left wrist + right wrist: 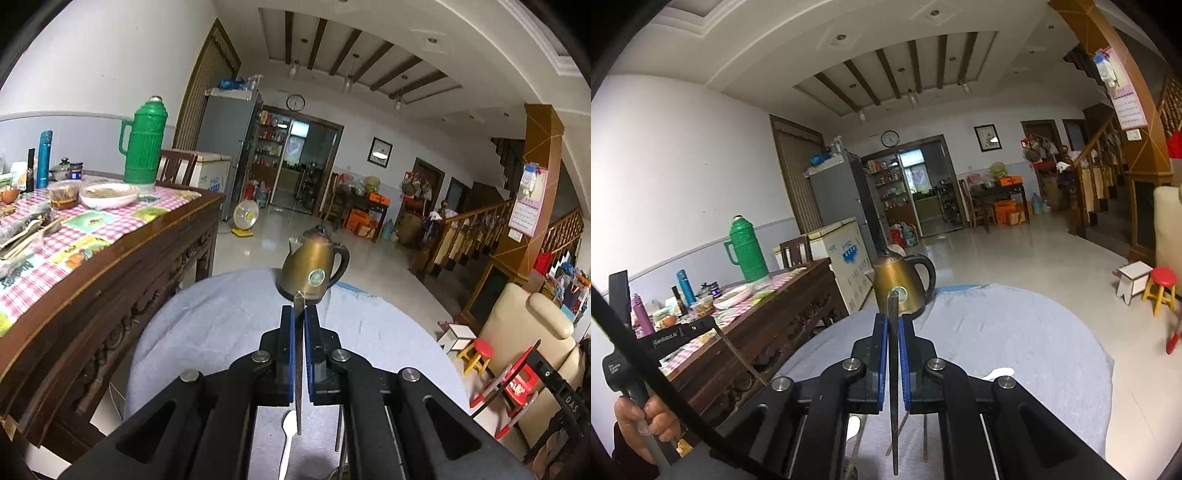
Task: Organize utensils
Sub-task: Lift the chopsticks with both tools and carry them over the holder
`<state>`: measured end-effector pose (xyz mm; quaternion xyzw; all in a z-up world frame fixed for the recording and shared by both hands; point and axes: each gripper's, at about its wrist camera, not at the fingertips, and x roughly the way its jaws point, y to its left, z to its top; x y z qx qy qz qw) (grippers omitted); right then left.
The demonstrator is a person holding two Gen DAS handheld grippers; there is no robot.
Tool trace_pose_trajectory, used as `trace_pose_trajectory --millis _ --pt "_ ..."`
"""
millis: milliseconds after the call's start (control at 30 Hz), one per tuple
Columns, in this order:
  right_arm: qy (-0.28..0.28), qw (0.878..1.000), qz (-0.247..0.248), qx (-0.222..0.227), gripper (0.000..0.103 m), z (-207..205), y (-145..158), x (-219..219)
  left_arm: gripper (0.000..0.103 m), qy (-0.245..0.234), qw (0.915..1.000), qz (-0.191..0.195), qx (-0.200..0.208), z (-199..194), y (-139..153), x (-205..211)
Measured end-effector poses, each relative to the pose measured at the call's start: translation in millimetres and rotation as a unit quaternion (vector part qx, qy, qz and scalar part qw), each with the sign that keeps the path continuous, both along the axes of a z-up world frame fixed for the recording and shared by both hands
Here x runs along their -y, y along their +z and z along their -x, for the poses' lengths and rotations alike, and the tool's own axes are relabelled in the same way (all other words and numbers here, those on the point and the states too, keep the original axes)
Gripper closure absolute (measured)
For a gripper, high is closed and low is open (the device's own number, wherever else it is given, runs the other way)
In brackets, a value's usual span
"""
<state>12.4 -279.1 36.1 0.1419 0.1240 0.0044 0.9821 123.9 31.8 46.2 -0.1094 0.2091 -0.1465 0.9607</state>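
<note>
The left gripper (299, 314) is holding a thin flat utensil (298, 354) edge-on between its blue fingers (287, 347). The fingers are pressing nearly together on it; its tip is sticking out just past them and its other end is hanging down behind the fingers. What kind of utensil it is cannot be told from this narrow edge.

The right gripper (893, 321) is gripping a dark, slim utensil (894, 369) in the same way, its fingers (882, 354) standing narrow and clamped on it, with the blunt top rising a little above the fingertips and the long shaft running down past the mount.

Both grippers are hanging above a round counter (221, 325) covered with a pale blue cloth. A brass kettle (314, 266) is standing at the counter's far edge, straight ahead of both grippers. On the cloth below the left gripper a white spoon (288, 439) is lying, partly hidden by the mount. Below the right gripper, thin sticks (925, 439) are lying on the cloth.

A hand (646, 424) is grasping the left gripper's handle at the lower left of the right wrist view. To the left a wooden side table (110, 258) is carrying a green thermos (142, 144) and dishes.
</note>
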Motion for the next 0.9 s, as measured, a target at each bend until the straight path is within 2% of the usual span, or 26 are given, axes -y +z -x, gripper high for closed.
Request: trace_pose_trajectory --millis 267,400,500,767,900 --pt "0.044 0.998 -0.024 0.03 0.096 19.7 20.0 -9.0 0.098 -0.03 0.9987 0.011 0.039 40.0 33.2 -8.3" --pt "0.066 0.997 -0.019 0.04 0.096 23.0 24.7 -25.1 0.098 -0.06 0.9974 0.016 0.035 48.4 36.9 -3.3" --pt "0.075 0.997 -0.007 0.024 0.096 13.3 17.5 -38.4 0.098 -0.079 0.9967 0.003 0.019 49.5 27.2 7.9" --pt "0.09 0.994 -0.014 -0.061 0.096 -22.5 -27.6 -48.1 0.098 -0.092 0.9927 -0.02 -0.075 26.6 -24.4 29.6" --pt "0.095 0.992 -0.018 -0.087 0.096 -28.8 -46.3 -46.5 0.098 -0.09 0.9916 -0.026 -0.089 22.3 -38.2 33.2"
